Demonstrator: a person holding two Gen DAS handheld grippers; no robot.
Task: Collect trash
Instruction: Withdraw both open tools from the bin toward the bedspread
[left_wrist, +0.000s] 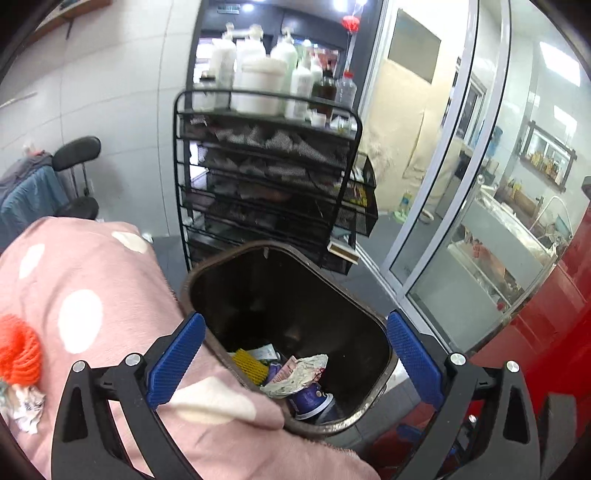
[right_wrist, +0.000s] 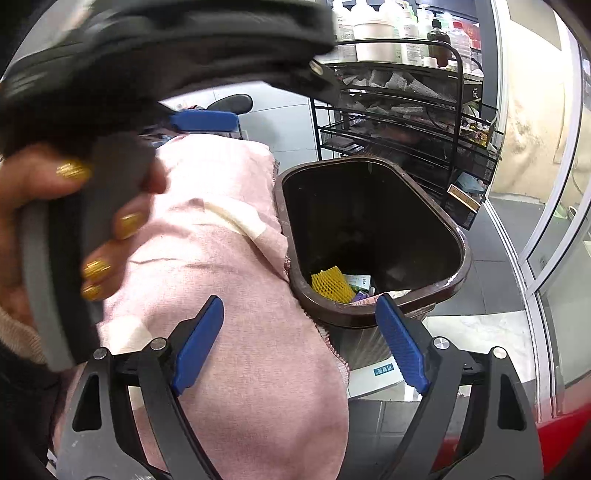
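A dark brown trash bin (left_wrist: 280, 288) stands open beside a pink cloth with white dots (left_wrist: 92, 288). Inside lie a yellow foam net (left_wrist: 251, 363), crumpled paper (left_wrist: 299, 373) and a purple cup (left_wrist: 314, 400). My left gripper (left_wrist: 295, 321) hangs over the bin's mouth, open, nothing between its blue pads. On the cloth at far left lie a crumpled wrapper (left_wrist: 26, 406) and an orange knitted piece (left_wrist: 20, 350). My right gripper (right_wrist: 299, 302) is open and empty above the cloth (right_wrist: 229, 258) and the bin's near rim (right_wrist: 369, 221). A hand (right_wrist: 37, 184) holds the left gripper at upper left.
A black wire cart (left_wrist: 266, 166) loaded with white bottles stands right behind the bin. Glass sliding doors (left_wrist: 461, 184) run along the right. A red surface (left_wrist: 554, 332) sits at lower right. A black chair (left_wrist: 77, 153) is at the left wall.
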